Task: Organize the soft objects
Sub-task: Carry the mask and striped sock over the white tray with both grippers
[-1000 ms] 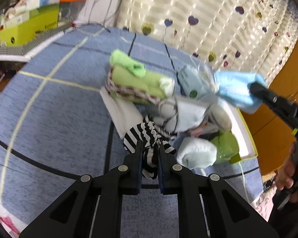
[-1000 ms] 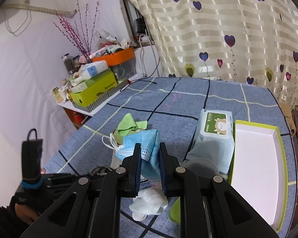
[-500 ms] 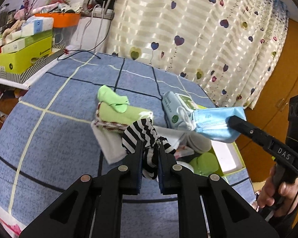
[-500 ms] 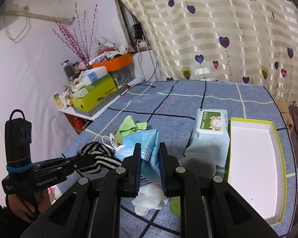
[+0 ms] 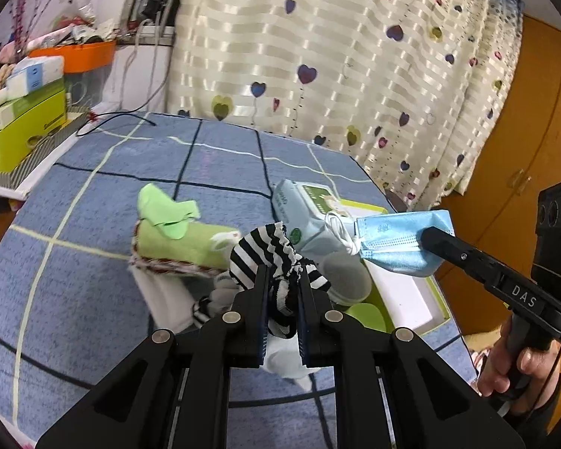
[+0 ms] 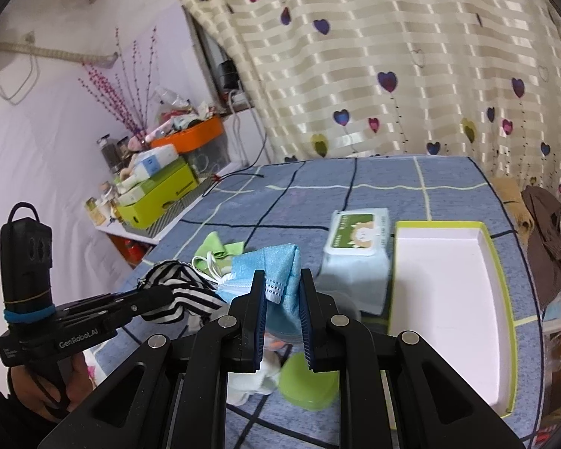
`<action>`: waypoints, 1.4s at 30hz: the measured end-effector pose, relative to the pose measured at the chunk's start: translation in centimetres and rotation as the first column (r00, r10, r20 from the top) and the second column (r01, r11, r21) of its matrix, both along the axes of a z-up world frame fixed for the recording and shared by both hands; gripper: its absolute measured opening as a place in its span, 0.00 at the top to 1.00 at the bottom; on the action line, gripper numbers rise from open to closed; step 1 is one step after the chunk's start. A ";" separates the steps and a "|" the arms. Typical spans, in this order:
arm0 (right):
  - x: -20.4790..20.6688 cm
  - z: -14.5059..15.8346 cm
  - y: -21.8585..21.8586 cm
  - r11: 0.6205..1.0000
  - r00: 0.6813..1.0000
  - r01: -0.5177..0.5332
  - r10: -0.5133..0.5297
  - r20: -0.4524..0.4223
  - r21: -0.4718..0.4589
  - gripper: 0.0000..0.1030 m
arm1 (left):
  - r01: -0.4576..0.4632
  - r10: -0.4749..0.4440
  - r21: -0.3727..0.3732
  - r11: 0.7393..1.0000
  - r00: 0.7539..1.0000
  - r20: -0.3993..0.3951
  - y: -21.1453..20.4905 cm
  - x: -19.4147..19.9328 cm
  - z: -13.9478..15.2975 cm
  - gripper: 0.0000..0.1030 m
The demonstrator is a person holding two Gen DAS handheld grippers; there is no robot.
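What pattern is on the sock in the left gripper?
Black and white stripes on the sock; the left wrist view shows it best, pinched by the left gripper.

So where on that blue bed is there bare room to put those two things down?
The white box with the green rim is bare inside, right of the wipes pack. The blue checked cover is open between the pile and the curtain, and left of the green roll. It is crowded under both tongs: socks, a green lid and cloths overlap there.

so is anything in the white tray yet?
No, the white tray shows only its bare floor in the right wrist view.
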State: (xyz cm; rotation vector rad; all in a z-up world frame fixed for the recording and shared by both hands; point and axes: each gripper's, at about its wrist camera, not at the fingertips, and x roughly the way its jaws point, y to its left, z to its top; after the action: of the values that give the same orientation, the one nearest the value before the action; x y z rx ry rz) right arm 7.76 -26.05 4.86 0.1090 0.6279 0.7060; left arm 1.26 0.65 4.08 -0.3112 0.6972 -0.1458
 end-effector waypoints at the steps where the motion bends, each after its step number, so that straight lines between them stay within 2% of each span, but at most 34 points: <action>1: 0.2 0.0 -0.6 1.000 1.000 0.015 -0.015 -0.001 0.002 0.85 | 0.006 -0.006 0.004 1.000 1.000 -0.002 -0.3 0.2 0.1 0.88; 10: 2.1 -1.0 -5.7 0.990 0.990 0.139 -0.139 -0.013 0.017 0.85 | 0.092 -0.094 0.046 0.995 0.995 0.034 -4.8 2.7 2.1 0.88; 25: 5.9 -4.4 -12.3 0.956 0.953 0.291 -0.288 -0.092 0.024 0.85 | 0.258 -0.259 0.083 0.963 0.966 -0.005 -12.8 7.7 1.9 0.88; 36: 9.9 -8.6 -12.9 0.939 0.925 0.340 -0.342 -0.165 -0.042 0.85 | 0.311 -0.304 0.106 0.945 0.950 -0.075 -15.5 10.8 0.2 0.88; 42: 12.1 -10.4 -12.1 0.943 0.925 0.322 -0.332 -0.185 -0.083 0.82 | 0.315 -0.303 0.118 0.942 0.947 -0.107 -16.3 12.2 -0.7 0.87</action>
State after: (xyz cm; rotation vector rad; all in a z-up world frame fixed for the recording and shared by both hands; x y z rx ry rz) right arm 19.89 -38.12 -5.54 0.2335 0.7949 0.3560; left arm 13.50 -15.69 3.40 -0.0775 0.8370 -0.3854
